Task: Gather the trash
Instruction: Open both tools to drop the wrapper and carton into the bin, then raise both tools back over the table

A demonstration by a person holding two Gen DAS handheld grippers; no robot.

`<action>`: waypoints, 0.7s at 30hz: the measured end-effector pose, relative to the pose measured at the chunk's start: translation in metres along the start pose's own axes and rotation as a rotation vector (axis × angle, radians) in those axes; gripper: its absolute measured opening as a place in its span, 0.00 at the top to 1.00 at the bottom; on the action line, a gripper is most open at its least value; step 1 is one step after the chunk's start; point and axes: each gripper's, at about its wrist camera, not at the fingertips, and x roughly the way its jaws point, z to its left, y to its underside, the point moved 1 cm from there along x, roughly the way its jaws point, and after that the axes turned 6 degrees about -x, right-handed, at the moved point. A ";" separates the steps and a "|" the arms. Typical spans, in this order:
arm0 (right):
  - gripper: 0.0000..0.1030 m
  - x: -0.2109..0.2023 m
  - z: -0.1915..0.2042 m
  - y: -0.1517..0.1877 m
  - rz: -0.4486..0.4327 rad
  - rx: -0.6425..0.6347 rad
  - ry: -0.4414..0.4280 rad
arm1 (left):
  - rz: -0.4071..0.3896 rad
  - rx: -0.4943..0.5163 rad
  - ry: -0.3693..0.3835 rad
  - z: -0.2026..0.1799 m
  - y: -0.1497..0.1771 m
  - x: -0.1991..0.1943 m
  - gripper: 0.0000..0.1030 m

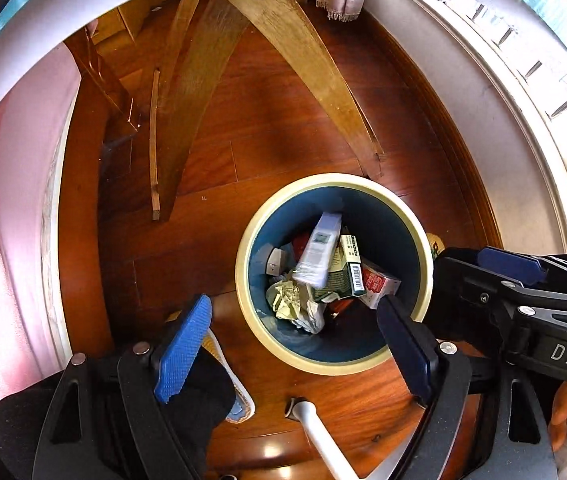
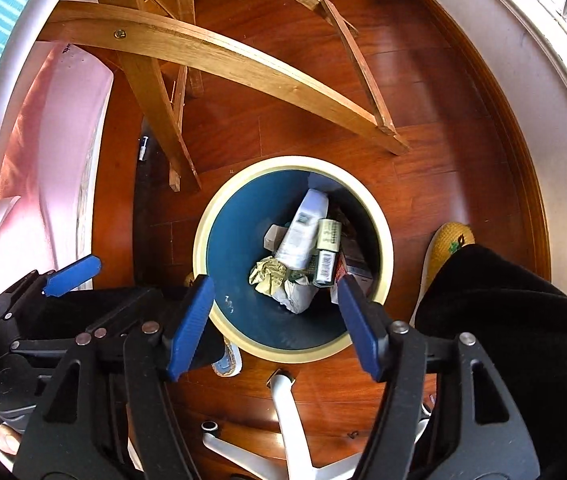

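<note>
— Blue pads of the left hand-held gripper [image 1: 295, 344] sit closest to the lens, spread wide with nothing between them. What's under them?

— Straight below is the waste bin [image 1: 243, 280], a round one with a cream rim and a dark blue inside, standing on the wooden floor [image 1: 267, 120]. The right hand-held gripper [image 2: 277, 328] hangs over the same bin, its jaws also apart and empty.

— And the trash itself?

— All inside the bin. A white packet [image 1: 317, 252] leans against the far wall, blurred. Just beside it, toward the right of the bin, stands a green carton [image 1: 349, 268] with a barcode, and next to that a red and white carton [image 1: 379, 284]. A crumpled pale paper ball [image 1: 287, 298] lies at the bin's near side, touching the packet's lower end. A small white box [image 1: 275, 262] rests at the bin's left wall.

— Anything around the bin?

— Beyond it, the curved wooden legs of a chair [image 1: 311, 64] meet the floor just past the far rim. On the near side a white chair base leg [image 1: 315, 424] reaches toward the bin. To the bin's right, in the right wrist view, a yellow slipper [image 2: 449, 246] shows under a black trouser leg [image 2: 523, 340]. Another slipper [image 1: 239, 400] peeks out at the bin's near left, partly hidden behind the left gripper's pad. Pink cloth [image 2: 51, 160] hangs well to the bin's left.
</note>
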 end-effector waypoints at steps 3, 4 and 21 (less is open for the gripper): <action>0.40 0.000 -0.001 0.000 -0.001 0.002 0.003 | -0.001 -0.006 -0.002 0.001 0.001 -0.002 0.16; 0.40 -0.001 -0.001 0.000 -0.001 0.003 0.003 | -0.002 -0.007 -0.004 0.001 0.001 -0.003 0.16; 0.40 -0.005 0.002 -0.001 -0.014 -0.016 0.019 | -0.030 -0.031 0.001 0.007 0.003 -0.012 0.16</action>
